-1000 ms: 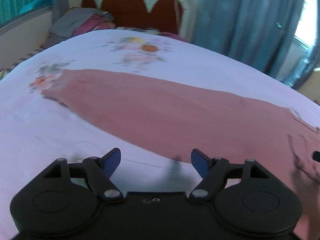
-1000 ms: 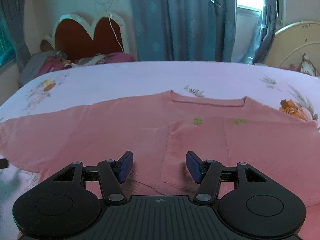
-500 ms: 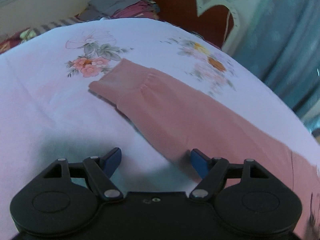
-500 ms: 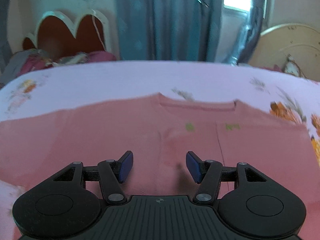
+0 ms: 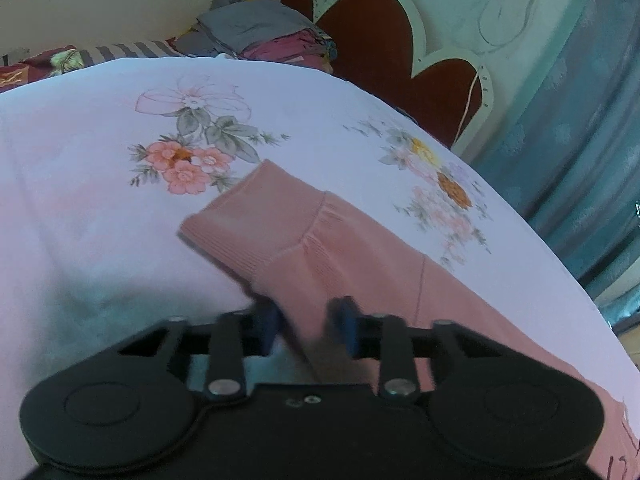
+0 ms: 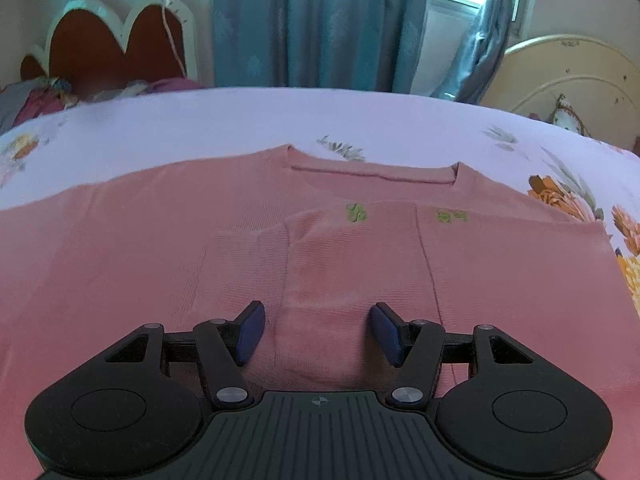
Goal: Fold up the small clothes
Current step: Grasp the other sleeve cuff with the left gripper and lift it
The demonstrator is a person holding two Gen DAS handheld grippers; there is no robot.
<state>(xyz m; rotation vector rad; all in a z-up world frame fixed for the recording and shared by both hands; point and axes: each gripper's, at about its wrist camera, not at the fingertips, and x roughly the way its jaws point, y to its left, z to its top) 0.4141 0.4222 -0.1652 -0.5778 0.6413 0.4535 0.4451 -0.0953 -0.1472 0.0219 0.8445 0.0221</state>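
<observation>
The left gripper (image 5: 306,322) is just closing in, its blue pads pinching the near edge of the pink sleeve (image 5: 320,248), whose ribbed cuff (image 5: 256,220) is lying further out on the floral bedsheet (image 5: 100,208). The right gripper (image 6: 316,332) is hovering half-open, holding nothing, over the pink sweater (image 6: 160,248), whose right sleeve is lying folded across the body.

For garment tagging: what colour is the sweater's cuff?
Salmon pink, ribbed cuff, same as the sweater; clearest in the left wrist view.
</observation>
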